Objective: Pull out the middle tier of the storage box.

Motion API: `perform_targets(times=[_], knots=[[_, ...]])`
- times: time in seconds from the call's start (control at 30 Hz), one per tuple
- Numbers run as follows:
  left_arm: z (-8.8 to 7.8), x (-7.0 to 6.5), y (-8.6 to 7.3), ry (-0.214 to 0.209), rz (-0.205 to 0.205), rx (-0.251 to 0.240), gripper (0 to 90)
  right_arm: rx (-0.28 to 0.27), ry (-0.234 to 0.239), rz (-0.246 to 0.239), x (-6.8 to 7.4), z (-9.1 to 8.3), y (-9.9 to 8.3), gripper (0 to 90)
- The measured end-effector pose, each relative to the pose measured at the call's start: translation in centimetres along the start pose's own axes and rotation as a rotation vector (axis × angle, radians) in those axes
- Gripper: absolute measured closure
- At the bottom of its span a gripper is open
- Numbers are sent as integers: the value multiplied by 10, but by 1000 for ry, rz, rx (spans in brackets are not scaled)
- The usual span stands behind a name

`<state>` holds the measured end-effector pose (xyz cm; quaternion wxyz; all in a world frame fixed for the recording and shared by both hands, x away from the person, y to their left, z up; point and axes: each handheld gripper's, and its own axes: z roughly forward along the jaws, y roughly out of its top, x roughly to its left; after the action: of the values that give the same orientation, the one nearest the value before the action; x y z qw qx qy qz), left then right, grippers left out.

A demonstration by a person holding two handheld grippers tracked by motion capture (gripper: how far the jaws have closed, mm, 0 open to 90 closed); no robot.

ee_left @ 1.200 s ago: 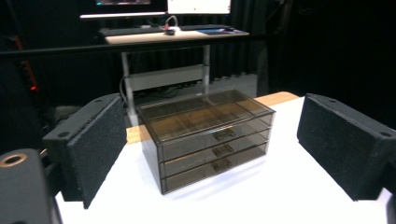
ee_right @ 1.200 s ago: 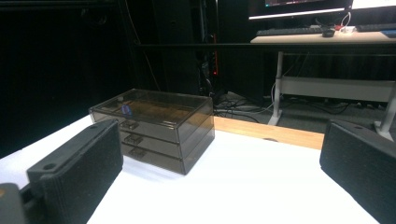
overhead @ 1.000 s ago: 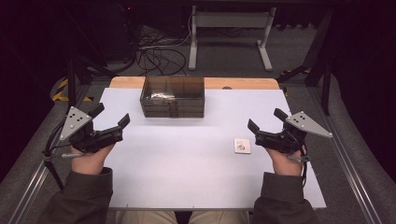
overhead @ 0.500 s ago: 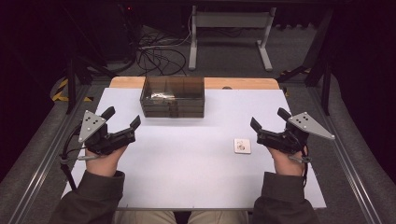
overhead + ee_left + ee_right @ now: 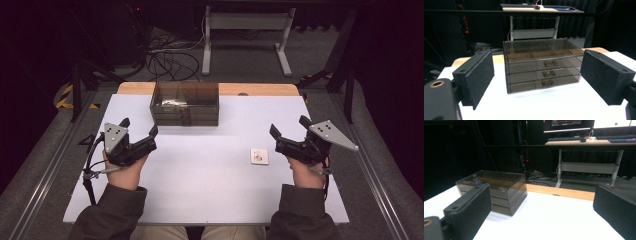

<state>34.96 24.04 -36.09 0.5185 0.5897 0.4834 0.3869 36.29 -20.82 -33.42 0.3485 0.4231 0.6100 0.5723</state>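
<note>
A white sheet (image 5: 200,190) covers the wooden table (image 5: 260,89). Beyond it, tangled cables (image 5: 167,60) lie on the grey floor beside a desk's white legs (image 5: 245,35). A keyboard (image 5: 564,139) sits on that desk.

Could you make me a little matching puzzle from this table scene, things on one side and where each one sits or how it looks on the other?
Things:
1. drawer box
2. small white card
3. left gripper
4. right gripper

Descriptions:
A. lies flat on the white sheet, just beside a gripper
B. smoky see-through plastic, three drawers, all shut, at the far side of the sheet
C. open, holding nothing, pointed at the drawer fronts
D. open, holding nothing, at the sheet's right side near the card

Pairs: 1-B, 2-A, 3-C, 4-D
</note>
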Motion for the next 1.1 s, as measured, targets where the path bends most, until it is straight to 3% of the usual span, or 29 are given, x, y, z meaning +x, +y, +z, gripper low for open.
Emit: perform_targets(times=[0.6,1.1], knots=[[27,-33,-18,43,-17,-5,151,-8,-27,1,-4,-3,1,31],[53,-48,-28,58,-56,16,180,-2,-34,-20,-3,-3,1,35]])
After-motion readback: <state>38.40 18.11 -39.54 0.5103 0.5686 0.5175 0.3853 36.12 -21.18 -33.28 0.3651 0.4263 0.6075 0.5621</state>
